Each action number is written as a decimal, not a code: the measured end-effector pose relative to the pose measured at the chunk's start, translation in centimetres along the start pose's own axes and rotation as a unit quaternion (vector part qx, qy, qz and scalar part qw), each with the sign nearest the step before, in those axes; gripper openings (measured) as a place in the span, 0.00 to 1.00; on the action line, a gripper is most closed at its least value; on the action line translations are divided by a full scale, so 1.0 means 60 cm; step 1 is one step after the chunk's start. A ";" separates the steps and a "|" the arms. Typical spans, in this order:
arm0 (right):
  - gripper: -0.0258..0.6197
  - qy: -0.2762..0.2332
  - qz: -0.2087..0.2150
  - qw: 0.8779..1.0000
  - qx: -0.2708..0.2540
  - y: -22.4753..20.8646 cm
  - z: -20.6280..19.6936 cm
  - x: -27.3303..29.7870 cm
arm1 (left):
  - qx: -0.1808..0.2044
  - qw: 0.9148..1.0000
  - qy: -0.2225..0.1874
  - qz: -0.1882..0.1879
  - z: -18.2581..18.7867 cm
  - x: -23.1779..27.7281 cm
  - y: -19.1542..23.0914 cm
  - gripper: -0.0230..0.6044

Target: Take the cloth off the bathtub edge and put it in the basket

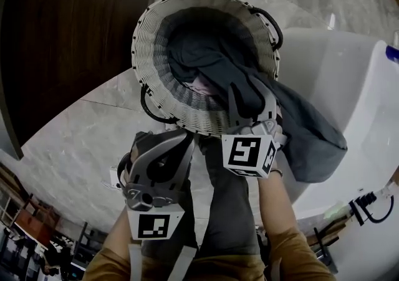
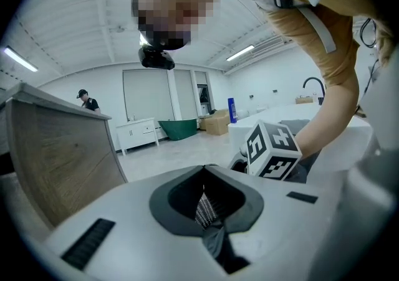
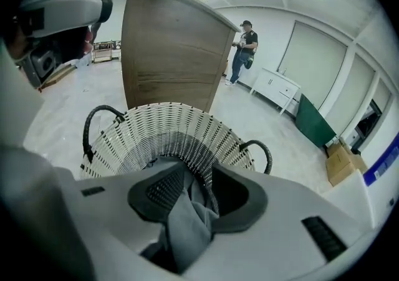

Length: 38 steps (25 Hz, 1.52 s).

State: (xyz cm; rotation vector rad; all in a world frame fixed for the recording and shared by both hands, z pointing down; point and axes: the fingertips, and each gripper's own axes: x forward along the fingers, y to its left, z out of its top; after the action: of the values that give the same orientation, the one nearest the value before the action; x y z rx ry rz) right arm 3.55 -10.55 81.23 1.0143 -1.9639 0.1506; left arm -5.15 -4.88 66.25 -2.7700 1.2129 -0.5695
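R tongs clenched on cloth at near rim of basket. Ahead of them, part of cloth is inside. To their right the rest hangs over rim onto tub. L tongs closed, empty, alongside. Left to do: feed rest in, let go.

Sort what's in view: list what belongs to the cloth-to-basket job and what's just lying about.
Job:
dark grey cloth
wicker basket
bathtub
right gripper, clamped on the cloth

Lying about:
wooden panel
cardboard boxes
green tub
white cabinet
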 end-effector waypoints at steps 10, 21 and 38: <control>0.26 -0.010 -0.008 1.000 -0.017 -0.029 0.073 -0.097 | 0.013 1.000 -0.013 0.015 0.114 -0.051 0.015 0.05; 0.26 -0.031 -0.029 0.999 -0.019 -0.089 0.182 -0.269 | 0.033 0.998 -0.039 0.026 0.287 -0.132 0.049 0.05; 0.06 -0.082 -0.051 0.995 -0.007 -0.101 0.343 -0.540 | 0.071 0.993 -0.078 0.043 0.503 -0.243 0.070 0.05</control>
State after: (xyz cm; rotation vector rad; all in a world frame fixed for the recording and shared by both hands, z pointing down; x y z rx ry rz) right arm 2.86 -4.76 42.85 1.1454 -2.0528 -0.0040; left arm -6.32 0.07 32.88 -2.5766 1.2008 -0.4052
